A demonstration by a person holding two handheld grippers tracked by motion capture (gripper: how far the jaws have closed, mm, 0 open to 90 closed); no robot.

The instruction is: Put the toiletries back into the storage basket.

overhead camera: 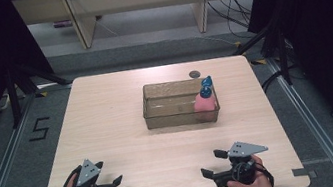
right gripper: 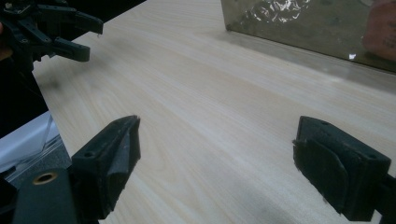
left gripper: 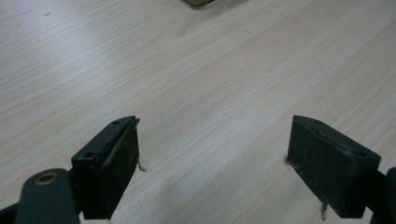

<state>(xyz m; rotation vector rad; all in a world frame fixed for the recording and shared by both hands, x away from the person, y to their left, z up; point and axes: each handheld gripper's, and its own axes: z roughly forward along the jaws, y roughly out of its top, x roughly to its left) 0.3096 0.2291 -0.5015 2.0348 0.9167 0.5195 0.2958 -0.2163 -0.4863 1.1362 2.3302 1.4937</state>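
My right claw (overhead camera: 209, 164) rests low on the near edge of the counter (overhead camera: 125, 130), jaws spread wide with nothing between them; my left claw (overhead camera: 111, 181) sits the same way at the other corner. Nothing is picked up yet, so I judge this the starting step. The pink bottle (overhead camera: 204, 101) stands upright inside the clear tub (overhead camera: 159, 121), at its right end (blue cap up). Next I'd reach forward over the tub's wall and close on the bottle.
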